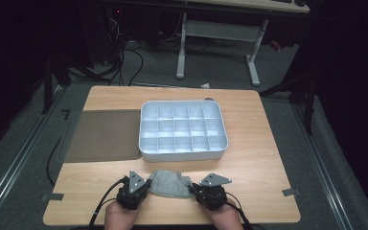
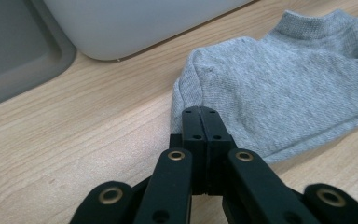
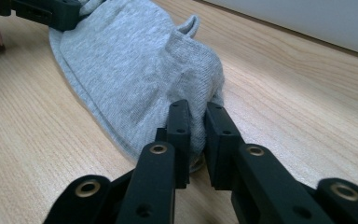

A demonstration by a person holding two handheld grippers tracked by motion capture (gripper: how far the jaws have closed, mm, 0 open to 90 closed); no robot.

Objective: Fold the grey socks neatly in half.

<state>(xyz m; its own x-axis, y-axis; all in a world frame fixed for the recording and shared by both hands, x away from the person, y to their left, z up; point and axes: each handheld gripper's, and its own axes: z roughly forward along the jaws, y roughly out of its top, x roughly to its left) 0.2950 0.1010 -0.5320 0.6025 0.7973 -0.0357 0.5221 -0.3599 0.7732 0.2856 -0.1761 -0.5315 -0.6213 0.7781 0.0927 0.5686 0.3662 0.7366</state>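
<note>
A grey sock [image 1: 170, 184] lies flat on the wooden table near its front edge, between my two grippers. My left gripper [image 1: 147, 185] is at the sock's left end; in the left gripper view its jaws [image 2: 200, 114] are pressed together on the edge of the sock [image 2: 284, 88]. My right gripper [image 1: 194, 188] is at the sock's right end. In the right gripper view its jaws [image 3: 196, 109] stand a narrow gap apart with a fold of the sock [image 3: 130, 70] pinched between them. The left gripper [image 3: 51, 11] shows there at the sock's far end.
A white tray [image 1: 141, 129] with several empty compartments stands at the middle of the table, just behind the sock. A flat grey lid [image 1: 103, 135] lies to its left. The table's front edge is close under my hands. A desk frame and cables stand on the floor beyond.
</note>
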